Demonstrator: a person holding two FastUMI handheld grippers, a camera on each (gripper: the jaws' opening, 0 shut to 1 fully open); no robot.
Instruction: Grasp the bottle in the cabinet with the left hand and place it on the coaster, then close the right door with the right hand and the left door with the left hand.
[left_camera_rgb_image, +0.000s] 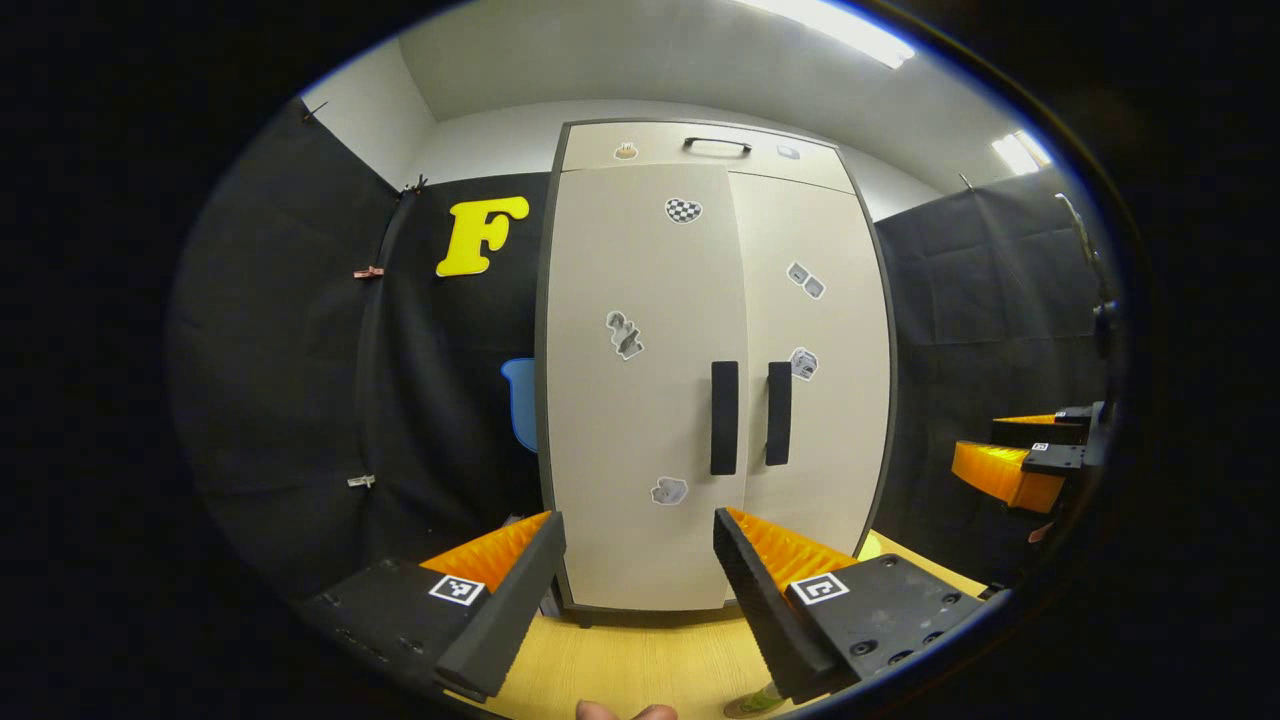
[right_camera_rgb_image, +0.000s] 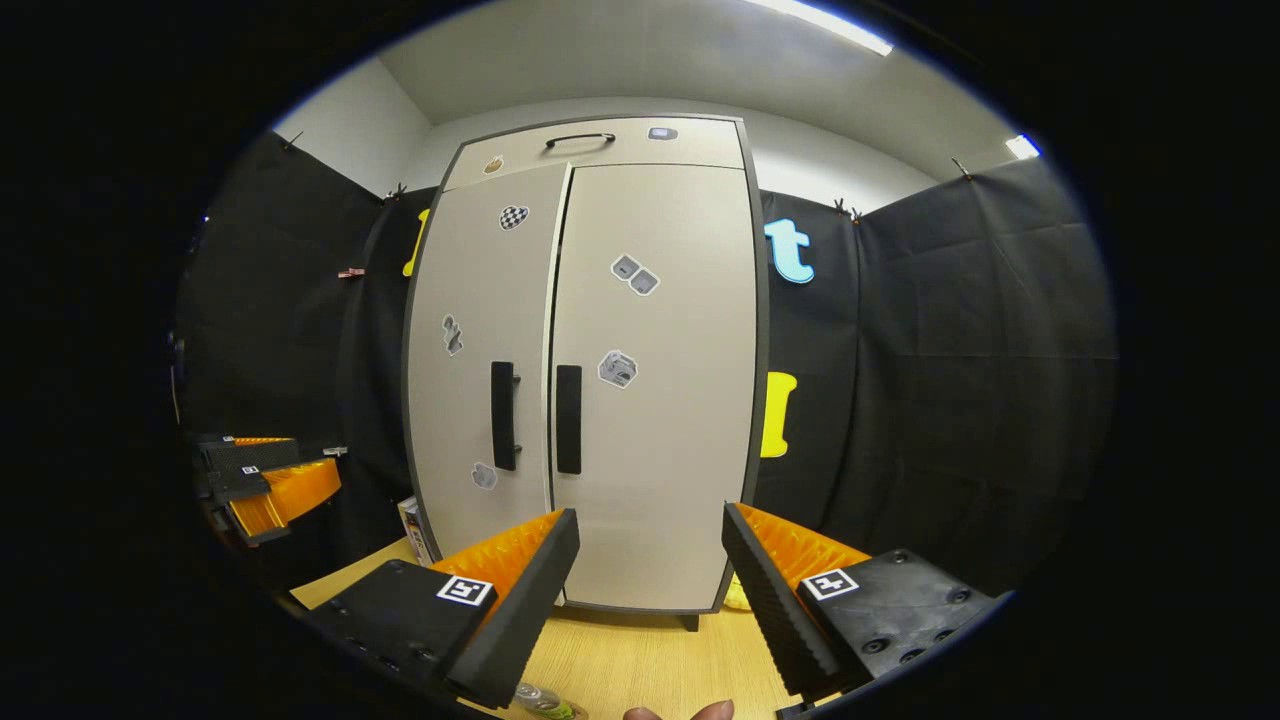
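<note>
The beige cabinet (left_camera_rgb_image: 640, 400) stands on a wooden table with both doors shut. Its two black handles (left_camera_rgb_image: 724, 417) sit side by side at mid height. My left gripper (left_camera_rgb_image: 638, 530) is open in front of the left door, nothing between its fingers. My right gripper (right_camera_rgb_image: 650, 525) is open too, facing the right door (right_camera_rgb_image: 655, 420). At the bottom edge of the right gripper view a clear, greenish bottle top (right_camera_rgb_image: 540, 702) peeks out. A small yellow patch, perhaps the coaster (right_camera_rgb_image: 737, 597), lies by the cabinet's right foot.
The wooden table (left_camera_rgb_image: 640, 660) runs in front of the cabinet. A small box (right_camera_rgb_image: 415, 530) leans at the cabinet's left side. Black cloth walls close in on both sides. The right gripper (left_camera_rgb_image: 1020, 465) shows at the far right of the left gripper view.
</note>
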